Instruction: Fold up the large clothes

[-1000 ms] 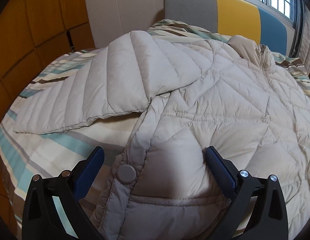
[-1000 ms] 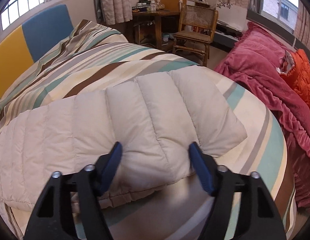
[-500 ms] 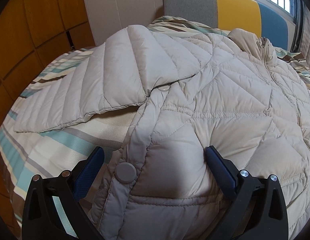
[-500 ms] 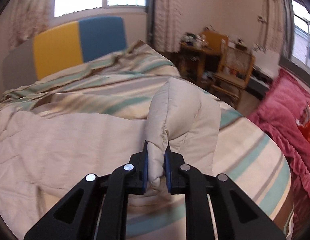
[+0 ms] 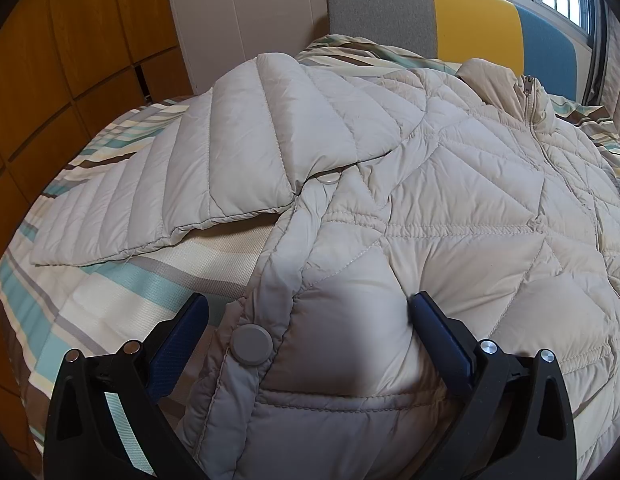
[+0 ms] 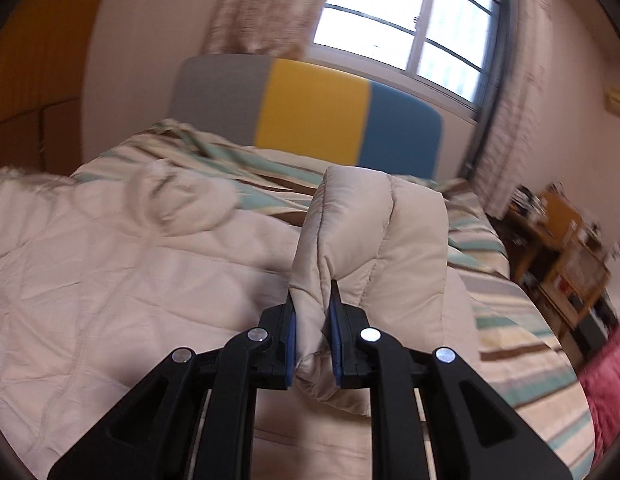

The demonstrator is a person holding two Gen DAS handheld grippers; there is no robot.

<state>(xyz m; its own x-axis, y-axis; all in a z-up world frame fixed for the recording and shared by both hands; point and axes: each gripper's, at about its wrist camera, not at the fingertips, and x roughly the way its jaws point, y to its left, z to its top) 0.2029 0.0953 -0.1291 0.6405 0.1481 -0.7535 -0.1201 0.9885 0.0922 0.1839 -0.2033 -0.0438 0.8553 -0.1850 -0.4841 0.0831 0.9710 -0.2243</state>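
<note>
A beige quilted down jacket [image 5: 450,216] lies front up on the striped bed, zipper and collar toward the headboard. Its near sleeve [image 5: 182,188] stretches left across the bedspread. My left gripper [image 5: 306,312] stands open over the jacket's lower side hem, its blue pads either side of a grey snap button [image 5: 252,346]. In the right wrist view my right gripper [image 6: 313,304] is shut on the cuff end of the other sleeve [image 6: 374,236], lifted off the bed above the jacket body [image 6: 122,280].
The striped bedspread [image 5: 94,304] shows at the left. A grey, yellow and blue headboard [image 6: 310,116] stands under a window. Wooden panels [image 5: 70,48] line the left wall. A wooden table and chair [image 6: 566,248] and a pink-red cover [image 6: 606,396] lie to the right.
My right gripper closed on the sleeve end, lifted it and swung it left over the jacket. The left gripper has stayed open over the hem, shifting only slightly.
</note>
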